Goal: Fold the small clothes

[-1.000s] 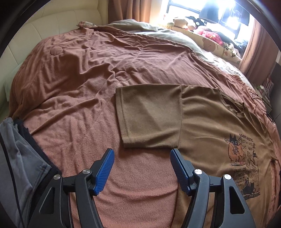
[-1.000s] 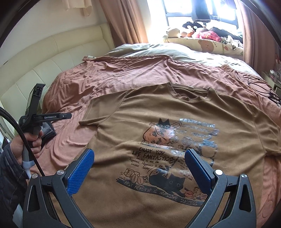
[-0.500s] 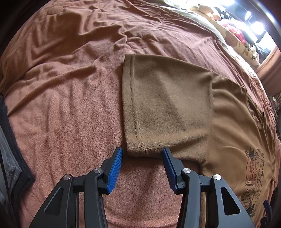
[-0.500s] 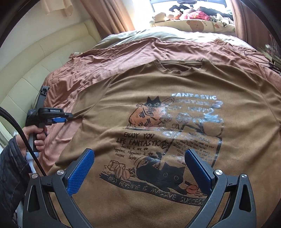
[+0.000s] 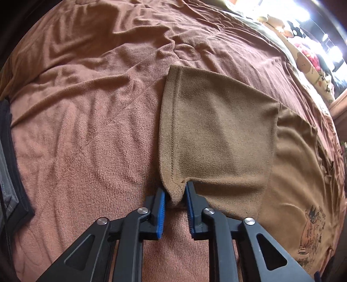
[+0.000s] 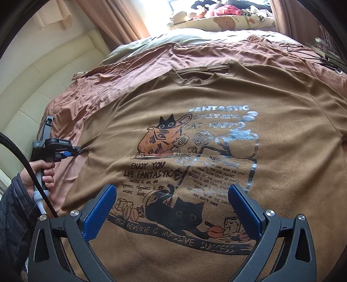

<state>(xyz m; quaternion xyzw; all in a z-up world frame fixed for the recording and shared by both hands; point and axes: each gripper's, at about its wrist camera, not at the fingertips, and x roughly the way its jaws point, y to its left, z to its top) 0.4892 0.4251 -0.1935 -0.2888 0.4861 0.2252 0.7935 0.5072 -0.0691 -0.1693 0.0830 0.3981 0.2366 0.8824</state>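
A brown T-shirt [image 6: 216, 91] with a cat print lies flat, front up, on the bed. Its left sleeve [image 5: 216, 134] spreads out to the side in the left wrist view. My left gripper [image 5: 175, 195] is shut on the near corner of that sleeve's hem; the cloth bunches between the blue pads. It also shows in the right wrist view [image 6: 71, 151], held by a hand at the shirt's left edge. My right gripper [image 6: 171, 208] is wide open and empty, hovering over the lower part of the print.
A rust-brown blanket [image 5: 86, 108] covers the bed. A grey and black garment [image 5: 10, 184] lies at the left edge. A cream padded headboard [image 6: 43, 76] runs along the left. Pillows and plush toys [image 6: 216, 15] sit at the far end, cables [image 6: 314, 54] at the far right.
My left gripper moved forward to the sleeve and closed on its near hem corner. My right gripper moved forward and lower over the shirt's print, still open.
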